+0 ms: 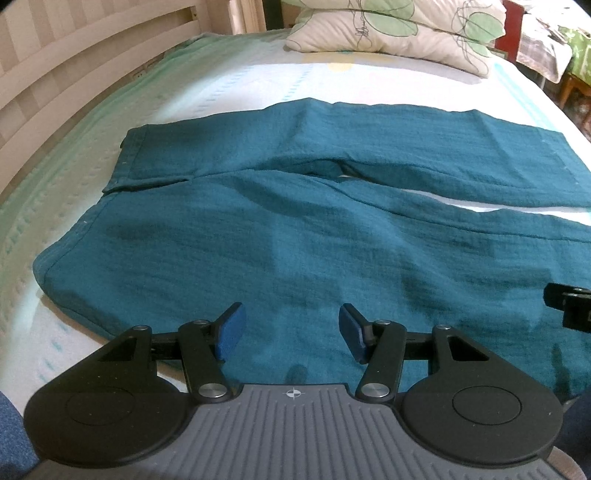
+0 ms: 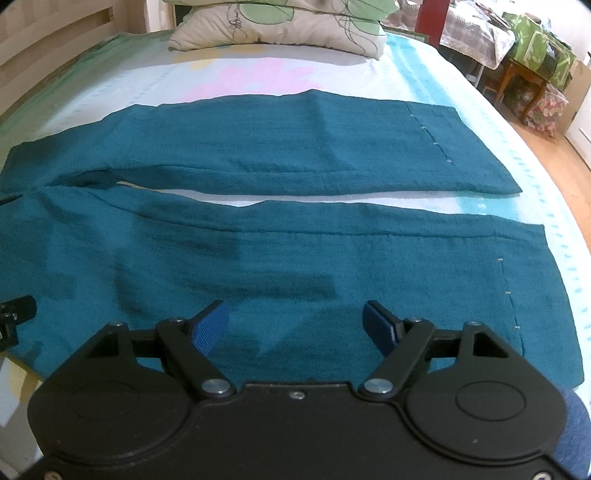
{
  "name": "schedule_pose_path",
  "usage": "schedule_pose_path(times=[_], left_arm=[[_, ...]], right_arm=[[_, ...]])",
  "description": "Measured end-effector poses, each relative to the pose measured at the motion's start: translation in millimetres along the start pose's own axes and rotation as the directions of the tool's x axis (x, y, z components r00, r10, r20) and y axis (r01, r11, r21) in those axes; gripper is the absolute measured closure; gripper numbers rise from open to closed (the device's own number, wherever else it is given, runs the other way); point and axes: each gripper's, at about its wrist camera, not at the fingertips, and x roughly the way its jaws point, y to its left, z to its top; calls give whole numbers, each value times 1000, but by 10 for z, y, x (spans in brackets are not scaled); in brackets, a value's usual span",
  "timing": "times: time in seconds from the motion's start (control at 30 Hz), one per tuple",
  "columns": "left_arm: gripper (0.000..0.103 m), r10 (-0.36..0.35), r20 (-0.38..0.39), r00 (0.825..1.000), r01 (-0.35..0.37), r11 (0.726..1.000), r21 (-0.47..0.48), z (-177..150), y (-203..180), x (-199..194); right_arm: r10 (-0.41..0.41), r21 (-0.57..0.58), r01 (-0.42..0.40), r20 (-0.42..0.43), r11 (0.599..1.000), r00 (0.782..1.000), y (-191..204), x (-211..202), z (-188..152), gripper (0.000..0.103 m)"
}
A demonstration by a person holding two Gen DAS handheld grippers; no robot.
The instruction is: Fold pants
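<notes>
Teal pants (image 1: 295, 229) lie flat across the bed, waistband at the left, both legs (image 2: 280, 147) stretched to the right with a narrow gap between them. My left gripper (image 1: 291, 328) hovers open over the near edge of the seat area, nothing between its blue pads. My right gripper (image 2: 297, 325) stands open above the near leg (image 2: 332, 258), close to its hem, with only cloth beneath it. In the left wrist view the right gripper's tip (image 1: 569, 302) shows at the right edge; in the right wrist view the left gripper (image 2: 14, 314) shows at the left edge.
A light patterned bedsheet (image 1: 221, 85) covers the bed. A leaf-print pillow (image 2: 280, 26) lies at the far end. A slatted wooden headboard (image 1: 55, 66) runs along the left. Right of the bed are a wooden floor and a small table (image 2: 532, 62).
</notes>
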Motion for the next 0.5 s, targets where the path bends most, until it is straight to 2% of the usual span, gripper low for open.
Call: schedule_pose_path(times=[0.33, 0.4, 0.5], left_arm=[[50, -8, -32, 999, 10, 999, 33, 77, -28, 4], [50, 2, -26, 1000, -1, 998, 55, 158, -48, -11], [50, -5, -4, 1000, 6, 998, 62, 387, -48, -20]], right_arm=[[72, 29, -70, -96, 997, 993, -14, 46, 130, 35], [89, 28, -87, -104, 996, 991, -26, 37, 243, 35], [71, 31, -68, -83, 997, 994, -78, 12, 522, 35]])
